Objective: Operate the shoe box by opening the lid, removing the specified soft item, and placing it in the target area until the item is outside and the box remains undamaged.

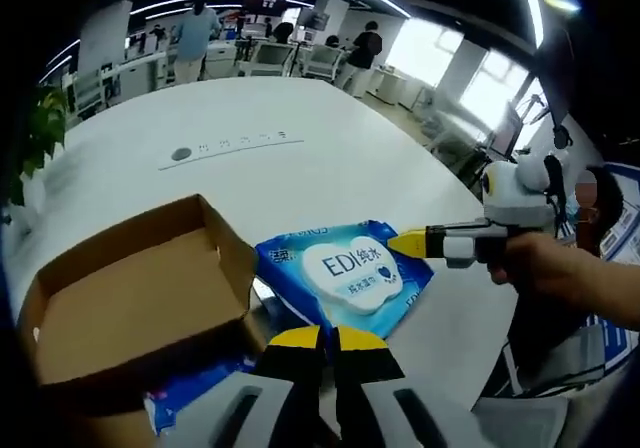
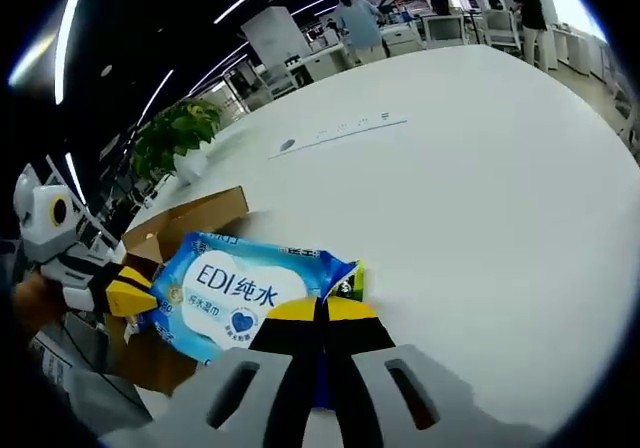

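**Wipes pack held at both ends beside the open box**

Risk first: with both grippers clamped on the soft wipes pack [image 1: 350,273], pulling apart could tear its wrapper, and dragging it could snag the shoe box [image 1: 140,288] wall. Your left gripper [image 1: 325,340] has its jaws closed on the pack's near edge; your right gripper [image 2: 320,310] pinches the opposite end. The pack sits on the white table [image 2: 480,168], just beside the open box.
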A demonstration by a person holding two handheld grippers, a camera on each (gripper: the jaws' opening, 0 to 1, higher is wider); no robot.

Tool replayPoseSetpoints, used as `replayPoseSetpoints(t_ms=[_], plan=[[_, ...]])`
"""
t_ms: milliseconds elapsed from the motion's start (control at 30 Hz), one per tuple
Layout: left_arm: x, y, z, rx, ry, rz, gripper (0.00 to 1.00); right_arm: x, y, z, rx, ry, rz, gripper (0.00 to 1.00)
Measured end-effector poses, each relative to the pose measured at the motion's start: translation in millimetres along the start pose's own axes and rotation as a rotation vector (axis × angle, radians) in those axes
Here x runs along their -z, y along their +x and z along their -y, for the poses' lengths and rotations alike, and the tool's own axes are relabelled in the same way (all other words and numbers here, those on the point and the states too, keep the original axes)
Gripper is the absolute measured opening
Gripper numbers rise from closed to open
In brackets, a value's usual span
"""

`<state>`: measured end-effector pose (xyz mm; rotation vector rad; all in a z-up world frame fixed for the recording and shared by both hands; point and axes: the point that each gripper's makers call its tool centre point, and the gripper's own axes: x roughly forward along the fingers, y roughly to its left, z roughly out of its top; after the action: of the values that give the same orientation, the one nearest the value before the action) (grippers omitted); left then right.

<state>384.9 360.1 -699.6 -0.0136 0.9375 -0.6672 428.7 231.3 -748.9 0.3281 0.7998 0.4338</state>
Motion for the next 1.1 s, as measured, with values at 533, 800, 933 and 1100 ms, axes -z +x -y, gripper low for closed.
replayPoseSetpoints(t_ms=[533,800,933,1100], plan=[[7.1,13.0,-1.7,-0.025,0.086,-0.046,0.03,6.8,8.9,12.2,0.038,0.034,0.014,0.0],[9.8,12.4,-2.4,-0.05,0.194,-0.039,0.0,5.3,9.5,14.4,0.054,0.063,0.033,0.0],[11.2,5.6,-4.2,-0.056,0.154,-0.025,0.01,4.5,11.2,13.9,0.075,0.032,0.031,0.0],[6.8,-8.0,-3.6,-0.041,0.115,0.023,0.06,4.3,10.0,14.3,0.078,0.039,0.042,0.0]])
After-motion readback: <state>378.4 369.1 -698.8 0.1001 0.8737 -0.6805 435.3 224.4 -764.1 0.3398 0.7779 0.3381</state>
